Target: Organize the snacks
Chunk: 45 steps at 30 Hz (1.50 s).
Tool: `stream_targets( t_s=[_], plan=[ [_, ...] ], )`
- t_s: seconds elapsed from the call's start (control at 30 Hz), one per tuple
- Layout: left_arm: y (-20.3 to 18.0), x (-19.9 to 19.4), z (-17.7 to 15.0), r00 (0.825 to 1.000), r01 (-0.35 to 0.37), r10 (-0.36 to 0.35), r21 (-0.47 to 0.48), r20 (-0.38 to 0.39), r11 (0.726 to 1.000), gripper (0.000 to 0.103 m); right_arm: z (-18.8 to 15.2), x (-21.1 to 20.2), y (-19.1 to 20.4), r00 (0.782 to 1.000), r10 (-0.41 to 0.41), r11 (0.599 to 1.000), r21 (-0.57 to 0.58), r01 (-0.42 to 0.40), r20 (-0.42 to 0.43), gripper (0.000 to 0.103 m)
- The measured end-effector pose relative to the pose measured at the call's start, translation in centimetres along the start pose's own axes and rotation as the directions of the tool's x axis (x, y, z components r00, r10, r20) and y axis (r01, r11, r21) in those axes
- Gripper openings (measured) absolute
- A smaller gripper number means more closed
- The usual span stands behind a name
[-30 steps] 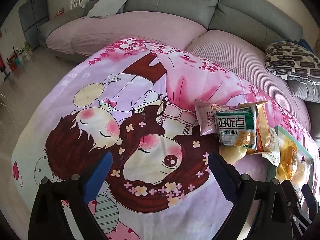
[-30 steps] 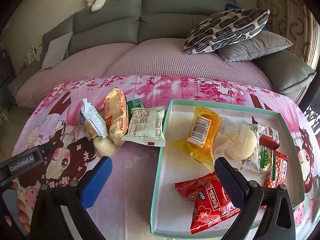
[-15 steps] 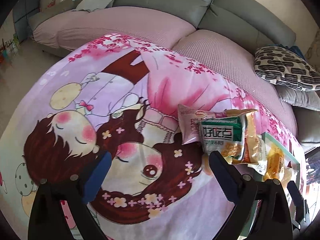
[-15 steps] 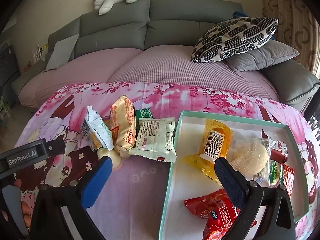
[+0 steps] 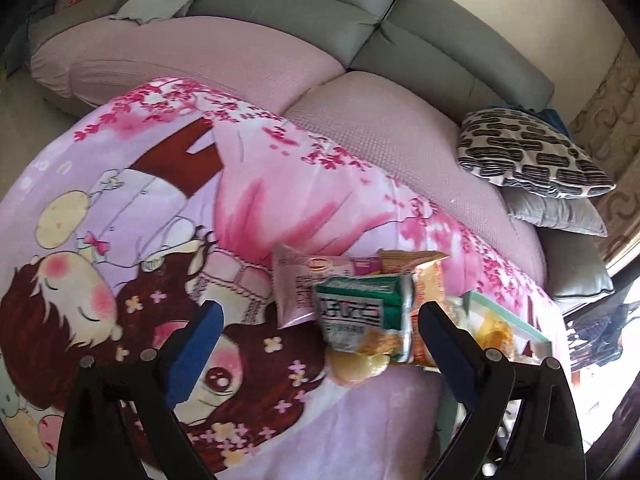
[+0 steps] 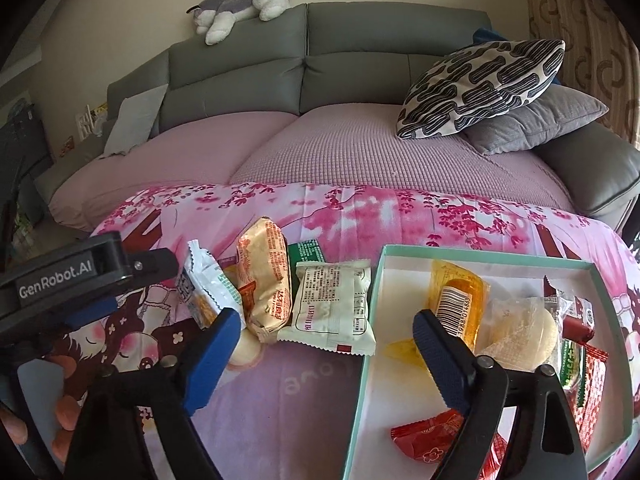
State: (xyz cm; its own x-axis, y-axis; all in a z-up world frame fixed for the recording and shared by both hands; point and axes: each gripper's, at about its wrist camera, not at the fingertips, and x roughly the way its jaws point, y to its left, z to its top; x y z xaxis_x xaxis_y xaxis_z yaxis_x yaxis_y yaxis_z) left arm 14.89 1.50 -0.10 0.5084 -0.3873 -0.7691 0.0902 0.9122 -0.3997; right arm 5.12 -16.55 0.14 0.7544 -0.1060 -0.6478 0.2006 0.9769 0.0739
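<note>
The right gripper [image 6: 326, 340] is held above the cloth with its jaws closing and nothing pressed between them; the white packet [image 6: 334, 308] and the box [image 6: 484, 255] wall are framed in the gap. The left gripper [image 5: 320, 322] is spread wide and empty, aimed at the green packet [image 5: 362, 320] left of the box. The loose snacks are piled just left of the box; several are already inside. The white packet, touching the box's left wall, is judged the likely next pick. It is best pinched across its flat middle, lifted clear of the wall, and released only once over a bare patch.
</note>
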Motion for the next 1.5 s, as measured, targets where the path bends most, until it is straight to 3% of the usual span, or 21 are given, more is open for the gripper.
stream_targets(
  t_s=[0.17,0.3,0.4,0.77,0.9,1.07,1.5],
  plan=[
    [-0.5,1.3,0.0,0.998,0.06,-0.06,-0.012,-0.031,0.998,0.097,-0.1,0.7,1.1,0.999,0.039,0.999,-0.028,-0.039,0.0,0.078],
    [-0.2,2.5,-0.1,0.995,0.082,-0.084,-0.038,-0.059,0.996,0.097,-0.4,1.9,1.9,0.997,0.065,0.997,-0.046,-0.066,-0.032,0.061],
    [-0.1,3.1,-0.1,0.993,0.094,-0.097,-0.049,-0.074,0.994,0.096,-0.3,2.7,2.3,0.996,0.074,0.996,-0.045,-0.076,-0.04,0.059],
    [0.0,5.4,-0.4,0.985,0.108,-0.114,-0.053,-0.131,0.993,0.067,0.1,5.0,2.9,0.995,0.083,0.995,-0.046,-0.085,-0.053,0.044],
    [0.1,5.7,-0.5,0.984,0.108,-0.115,-0.057,-0.137,0.993,0.063,0.1,5.3,3.1,0.994,0.095,0.994,-0.044,-0.098,-0.059,0.036],
    [-0.2,5.4,-0.6,0.986,0.094,-0.098,-0.036,-0.136,0.995,0.057,0.2,5.0,3.2,0.993,0.103,0.994,-0.042,-0.105,-0.057,0.03],
    [0.5,3.3,-1.0,0.989,0.035,-0.044,-0.068,-0.141,0.997,0.057,-0.3,3.1,2.2,0.991,0.124,0.992,0.017,-0.123,-0.055,0.025]
  ],
)
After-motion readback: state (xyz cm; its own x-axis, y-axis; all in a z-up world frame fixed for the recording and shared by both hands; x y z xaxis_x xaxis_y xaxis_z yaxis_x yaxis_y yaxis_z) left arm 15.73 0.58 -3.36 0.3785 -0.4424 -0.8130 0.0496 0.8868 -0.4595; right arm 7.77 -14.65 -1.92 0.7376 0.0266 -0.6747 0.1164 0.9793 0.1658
